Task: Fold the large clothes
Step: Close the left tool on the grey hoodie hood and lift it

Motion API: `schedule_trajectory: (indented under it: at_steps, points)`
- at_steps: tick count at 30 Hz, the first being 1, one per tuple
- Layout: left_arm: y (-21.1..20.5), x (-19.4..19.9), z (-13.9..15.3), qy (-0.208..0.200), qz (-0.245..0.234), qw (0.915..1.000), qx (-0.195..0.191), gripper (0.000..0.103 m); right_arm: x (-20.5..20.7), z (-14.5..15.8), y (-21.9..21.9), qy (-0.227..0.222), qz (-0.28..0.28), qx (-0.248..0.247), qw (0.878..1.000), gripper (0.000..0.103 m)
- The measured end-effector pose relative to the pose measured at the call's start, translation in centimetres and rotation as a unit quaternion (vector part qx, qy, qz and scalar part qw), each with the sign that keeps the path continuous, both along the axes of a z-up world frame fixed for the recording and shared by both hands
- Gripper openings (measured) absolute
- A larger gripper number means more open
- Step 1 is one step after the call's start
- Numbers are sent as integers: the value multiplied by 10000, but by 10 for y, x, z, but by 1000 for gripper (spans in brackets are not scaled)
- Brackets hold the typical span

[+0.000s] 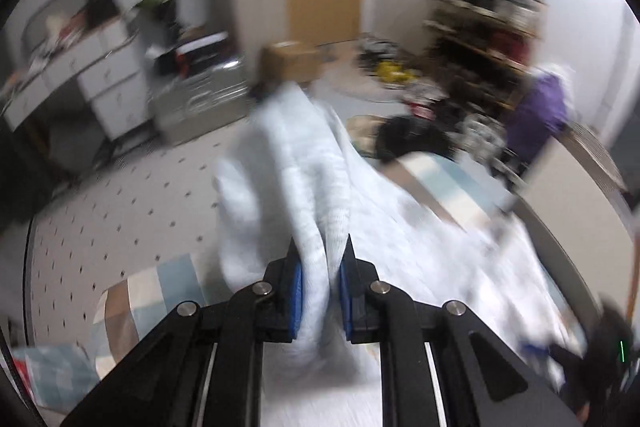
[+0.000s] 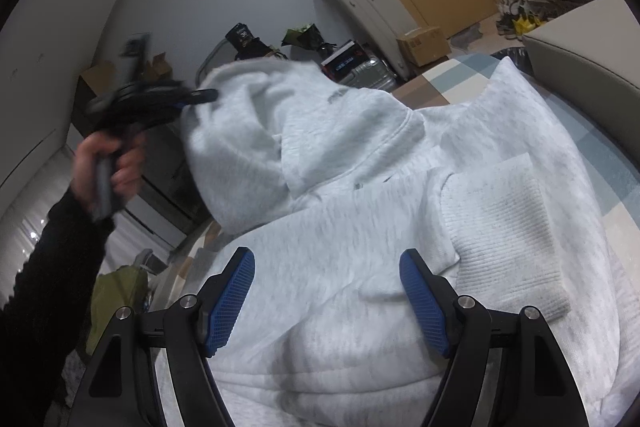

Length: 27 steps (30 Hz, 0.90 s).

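the pale grey fleece hooded sweatshirt (image 2: 360, 211) lies spread on a blue-and-cream checked cloth (image 2: 616, 183) over the bench. the left tongs (image 1: 320, 267) are clenched on a bunched fold of it, lifted up at the left. the right tongs (image 2: 326, 301) hang released over its hem. a silver ribbed suitcase (image 2: 366, 71) and a brown cardboard box (image 2: 424, 45) stand beyond.

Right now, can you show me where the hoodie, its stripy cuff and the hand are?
grey hoodie (image 2: 340, 227), right wrist view, on its flat body.
ribbed cuff (image 2: 508, 239), right wrist view, middle of the ribbing.
person's left hand (image 2: 108, 171), right wrist view, on the knuckles.
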<state>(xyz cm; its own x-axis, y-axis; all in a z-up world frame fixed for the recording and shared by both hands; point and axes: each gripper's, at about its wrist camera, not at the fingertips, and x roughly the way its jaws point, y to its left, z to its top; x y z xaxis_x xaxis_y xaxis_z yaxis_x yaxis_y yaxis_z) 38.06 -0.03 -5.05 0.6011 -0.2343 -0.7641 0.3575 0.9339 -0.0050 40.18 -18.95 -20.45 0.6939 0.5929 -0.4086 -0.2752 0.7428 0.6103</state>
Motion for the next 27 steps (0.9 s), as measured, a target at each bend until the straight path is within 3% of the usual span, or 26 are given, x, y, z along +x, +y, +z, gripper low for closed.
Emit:
schedule_trajectory:
  at_steps: [5,10,13,16,19,22,24,27]
  points:
    - [9,-73,-31,312,-226,9989,-254,10,-5,5,-1,-320,35,90,9994,76]
    - [26,-106,-83,577,135,9969,-525,10,-6,10,5,-455,83,-35,9989,76]
    - [35,-117,-109,630,400,9949,-674,10,1,33,18,-368,156,-422,9983,76]
    - [38,-129,-111,551,551,9940,-762,12,20,78,47,-341,404,-1178,9916,79]
    - [36,-132,-102,456,569,9944,-759,15,47,116,87,-410,662,-2055,9756,82]
    - [49,-133,-98,535,689,9907,-1040,15,71,150,132,-970,598,-2836,9522,82]
    - [52,-131,-101,554,701,9904,-1056,15,93,157,168,-1100,771,-3416,9302,82]
    - [50,-129,-103,649,690,9898,-1063,15,129,145,213,-929,1087,-4270,8929,80]
